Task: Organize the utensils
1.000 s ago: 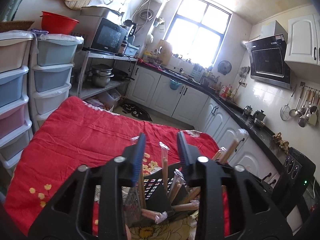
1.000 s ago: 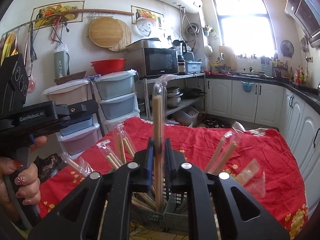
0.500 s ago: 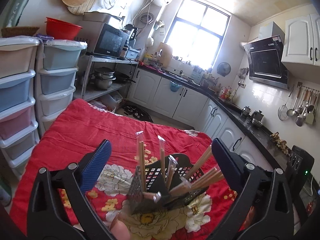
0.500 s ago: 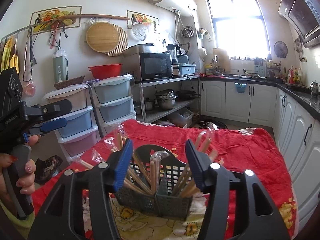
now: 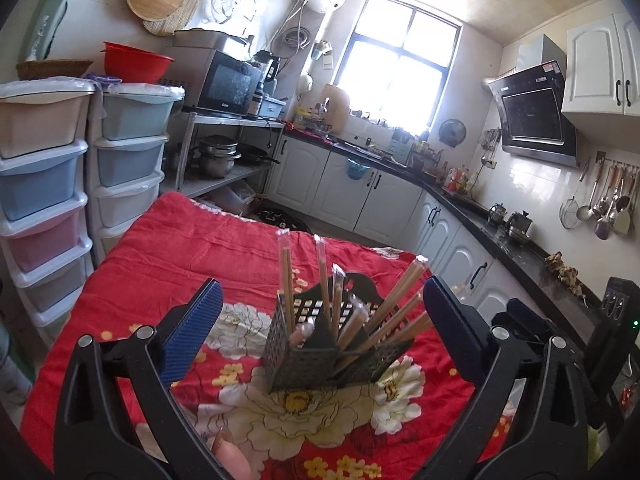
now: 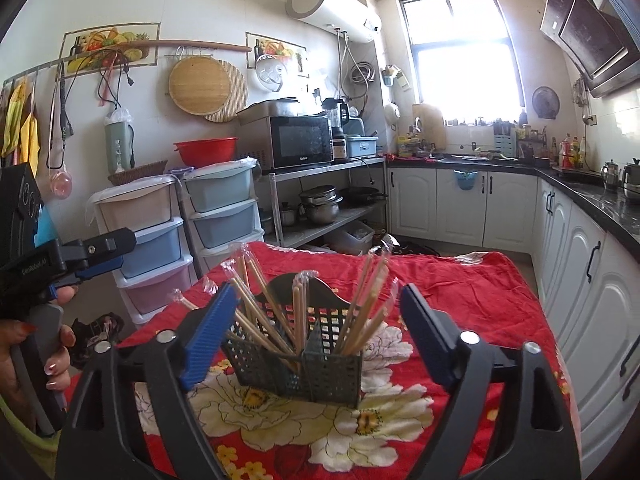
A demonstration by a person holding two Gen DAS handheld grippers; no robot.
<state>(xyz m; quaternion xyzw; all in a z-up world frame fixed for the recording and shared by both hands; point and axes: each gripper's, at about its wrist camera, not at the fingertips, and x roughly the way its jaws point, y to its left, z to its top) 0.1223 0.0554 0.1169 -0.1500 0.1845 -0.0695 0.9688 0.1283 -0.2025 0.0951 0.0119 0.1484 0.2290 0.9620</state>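
A dark perforated utensil basket (image 5: 320,356) stands on the red floral cloth (image 5: 160,264), holding several wrapped wooden chopsticks (image 5: 286,280) that stick up and lean out. It also shows in the right wrist view (image 6: 308,364) with the chopsticks (image 6: 298,308). My left gripper (image 5: 322,334) is open and empty, its blue pads wide apart on either side of the basket, above and short of it. My right gripper (image 6: 314,336) is open and empty, framing the basket the same way. The left gripper's body (image 6: 76,256) shows at the left in the right wrist view.
Stacked plastic drawer units (image 5: 80,184) stand beyond the table's left edge. A metal rack (image 6: 320,208) with a microwave and pots is behind. White cabinets with a black counter (image 5: 500,236) run along the right. The cloth (image 6: 460,280) covers the table.
The right gripper let go of a wrapped chopstick pair, which now stands in the basket, and opened wide. The left gripper opened wide too. Both have pulled back from the basket.
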